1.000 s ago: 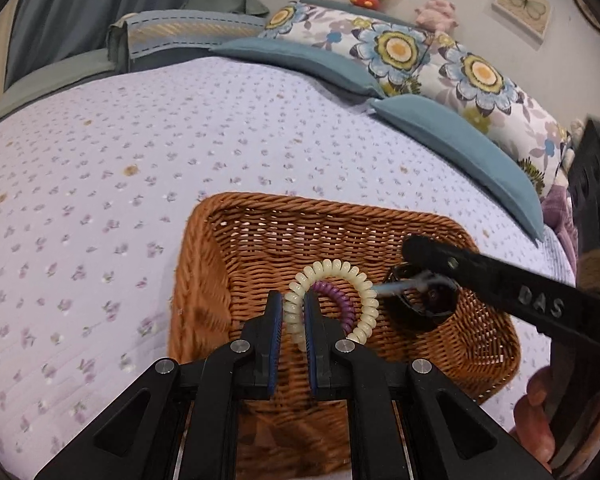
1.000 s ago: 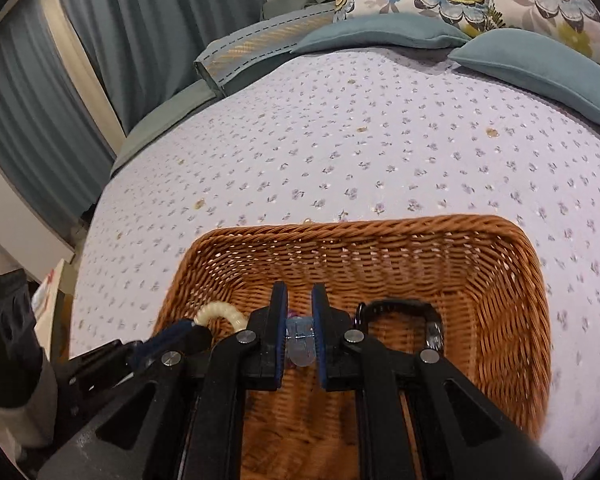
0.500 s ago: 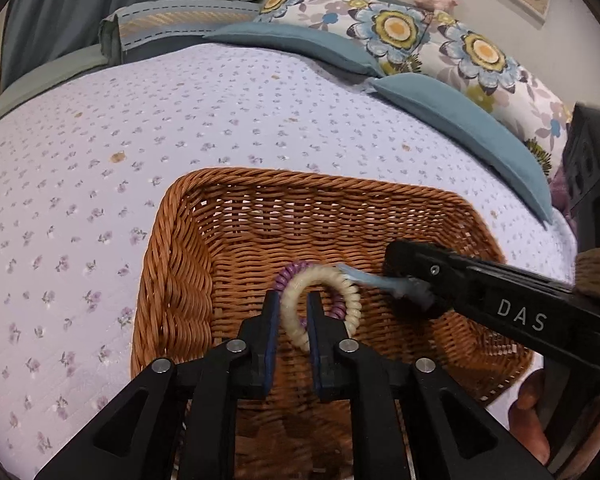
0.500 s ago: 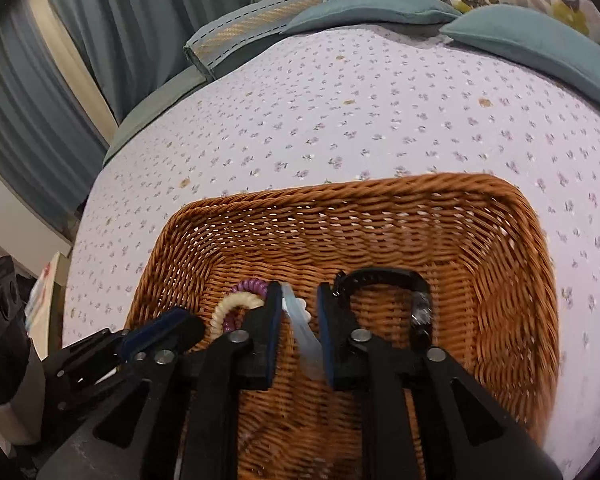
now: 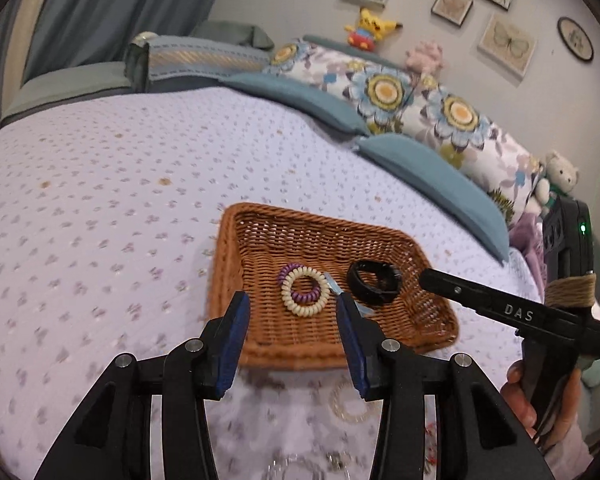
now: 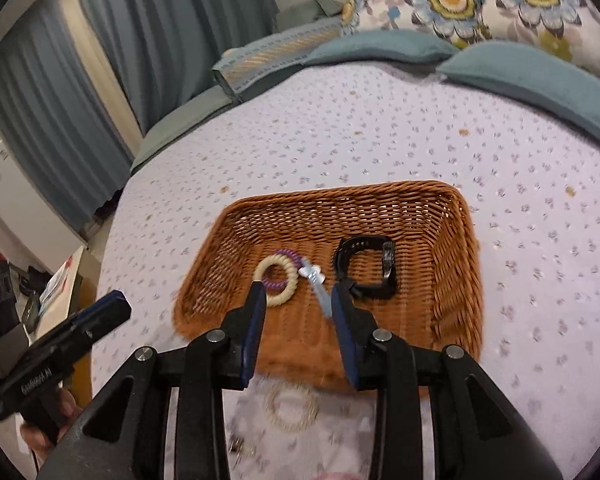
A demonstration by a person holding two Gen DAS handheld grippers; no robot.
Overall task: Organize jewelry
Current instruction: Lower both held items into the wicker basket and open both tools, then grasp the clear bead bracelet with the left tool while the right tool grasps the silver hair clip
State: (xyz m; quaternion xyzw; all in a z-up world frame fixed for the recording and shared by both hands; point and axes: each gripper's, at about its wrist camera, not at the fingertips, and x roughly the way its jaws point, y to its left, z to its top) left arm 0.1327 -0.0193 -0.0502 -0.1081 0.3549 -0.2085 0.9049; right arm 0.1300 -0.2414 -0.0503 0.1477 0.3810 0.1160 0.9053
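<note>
We are looking across a bed (image 5: 140, 168) covered in a lilac flowered quilt, with blue and floral pillows lying along its far side. A brown wicker basket (image 5: 236, 248) is sitting on the quilt in front of us.

A second ago both tools were clamped shut down inside the basket, the left on a cream coil hair tie and the right on a small pale blue clip. Now both are pulling back above the near rim with nothing in them, so we are judging those two pieces delivered.

Inside the basket, a black watch-style band (image 5: 374, 287) is lying to the right. The cream coil hair tie (image 5: 304, 295) is resting on a purple coil tie (image 5: 290, 270) at the centre, and the pale blue clip (image 6: 314, 276) is lying just beside them.

Our left tool (image 5: 294, 336) is standing wide open, holding and touching nothing. Our right tool (image 6: 298, 320) is standing equally wide open and empty.

On the quilt nearer to us, outside the basket, a clear coil hair tie (image 6: 291, 405) and some small blurred pieces are still waiting, so the sorting is looking unfinished.
</note>
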